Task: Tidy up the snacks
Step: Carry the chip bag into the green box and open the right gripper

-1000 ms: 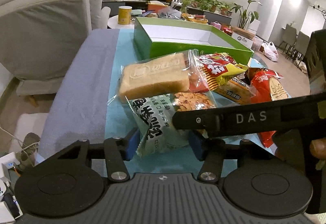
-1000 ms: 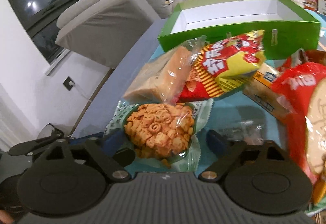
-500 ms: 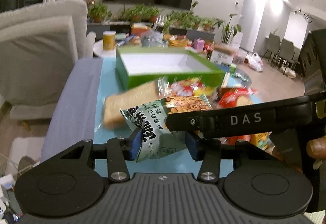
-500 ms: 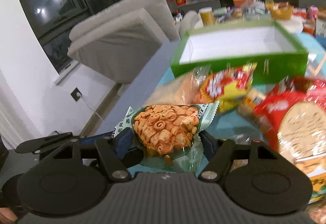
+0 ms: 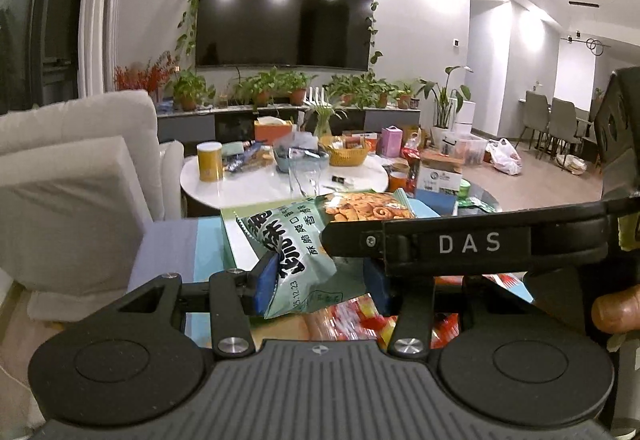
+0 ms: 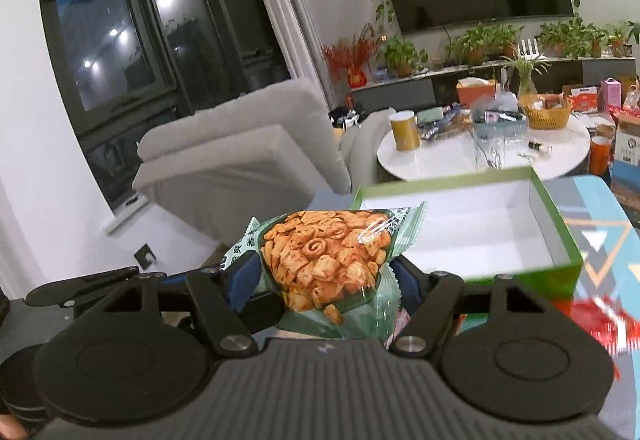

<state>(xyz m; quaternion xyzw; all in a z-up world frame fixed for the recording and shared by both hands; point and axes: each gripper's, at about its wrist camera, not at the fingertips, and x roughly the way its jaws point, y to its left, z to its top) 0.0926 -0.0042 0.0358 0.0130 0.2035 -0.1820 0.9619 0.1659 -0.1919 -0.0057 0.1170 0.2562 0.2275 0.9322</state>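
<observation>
Right wrist view shows the green box (image 6: pixel 556 240) empty, so the sorting has barely begun. Both the left gripper (image 5: pixel 316 280) and right gripper (image 6: pixel 324 276) clench one green snack bag (image 6: pixel 328 260), held above the tabletop (image 6: pixel 608 240) near the box; other snacks (image 5: pixel 360 320) remain below.

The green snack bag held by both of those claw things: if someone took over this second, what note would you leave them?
Left gripper: shut on one end of the green crinkly snack bag.
Right gripper: shut on the other end of that bag, the end with the window showing orange crackers.
The bag hangs clear of the table, in front of the open green cardboard box with white inside; what shows of its inside is bare.
Done: bag picked up.
Left: set it in the box, then likely the red packets below.
</observation>
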